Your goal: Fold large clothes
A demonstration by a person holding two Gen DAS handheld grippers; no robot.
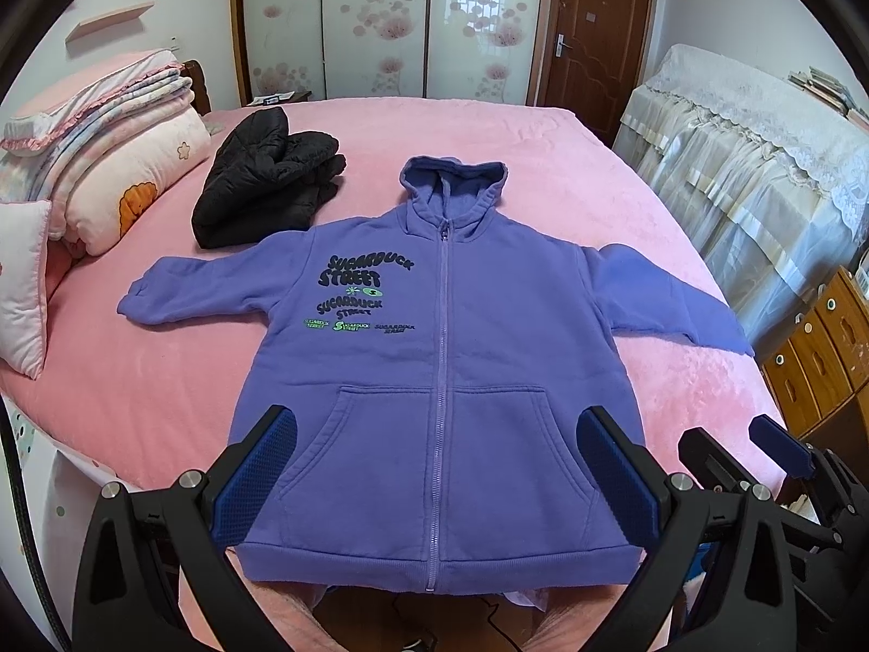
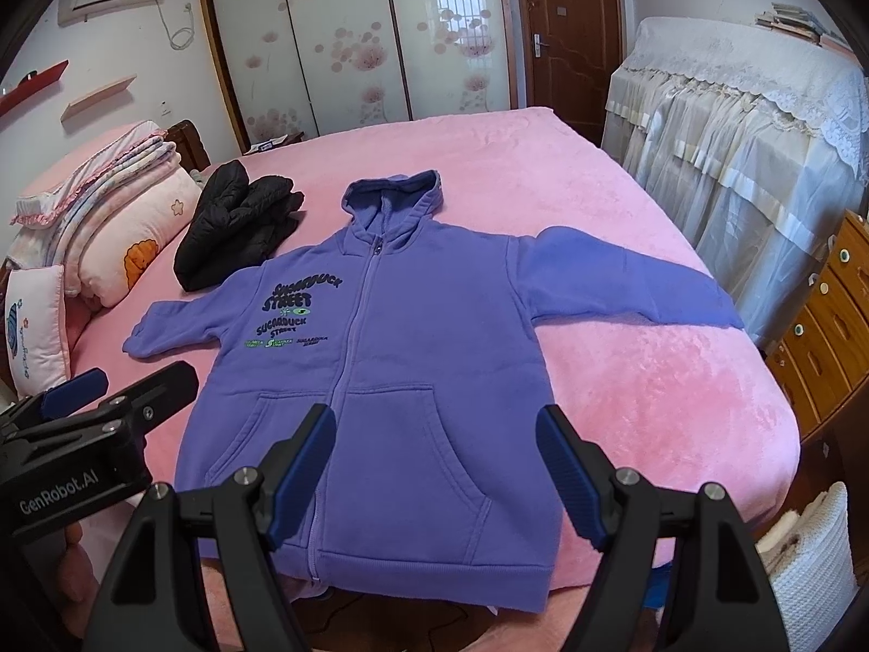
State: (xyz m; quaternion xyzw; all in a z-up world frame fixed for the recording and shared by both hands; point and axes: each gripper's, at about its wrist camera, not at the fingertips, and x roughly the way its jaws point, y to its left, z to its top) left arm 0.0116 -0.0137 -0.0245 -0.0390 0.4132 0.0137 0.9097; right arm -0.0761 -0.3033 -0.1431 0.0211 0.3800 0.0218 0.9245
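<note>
Beyond both grippers' wide, empty fingers, the purple hoodie lies spread front-up on the pink bed, apparently laid out for folding.

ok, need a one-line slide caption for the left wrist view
Open left gripper above a purple zip hoodie spread flat, front up, on a pink bed.

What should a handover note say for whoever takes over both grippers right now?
Left gripper: open, empty, over the hem of the purple hoodie.
Right gripper: open, empty, over the hoodie's lower half.
Hoodie: flat on the pink bed, front up, zipped, both sleeves spread out, hood flat.
Black jacket: lies bundled beside the far sleeve, near the bedding pile.
Done: hoodie laid out.
Left: every fold, sleeves first probably.
</note>
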